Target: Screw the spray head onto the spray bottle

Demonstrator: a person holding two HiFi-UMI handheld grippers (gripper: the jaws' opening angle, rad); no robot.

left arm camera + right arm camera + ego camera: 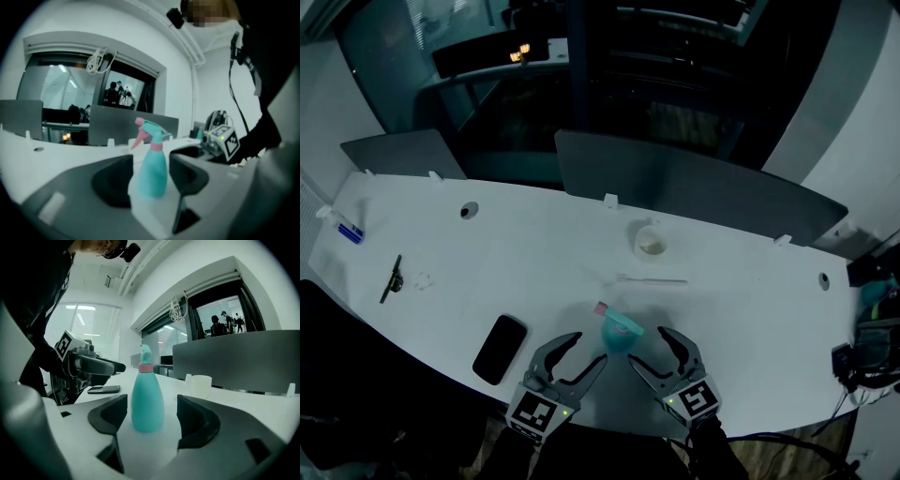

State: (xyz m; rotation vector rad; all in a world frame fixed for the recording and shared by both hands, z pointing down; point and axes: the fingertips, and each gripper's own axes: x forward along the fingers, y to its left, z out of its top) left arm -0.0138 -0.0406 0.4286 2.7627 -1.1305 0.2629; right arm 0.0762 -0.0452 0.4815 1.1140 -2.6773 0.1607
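The spray bottle (621,333) stands upright on the near edge of the table (750,309), between the two tools, with its spray head (149,131) sitting on the neck. It rests on its own base. The left hand-held gripper (589,347) has its jaws apart on either side of the bottle, pads clear of it. The right hand-held gripper (649,345) is open too, aimed at the bottle from the right. This looks like a release, with the head likely seated.

From above, the head hides the neck. No view shows whether the pink collar (146,367) is fully tight.
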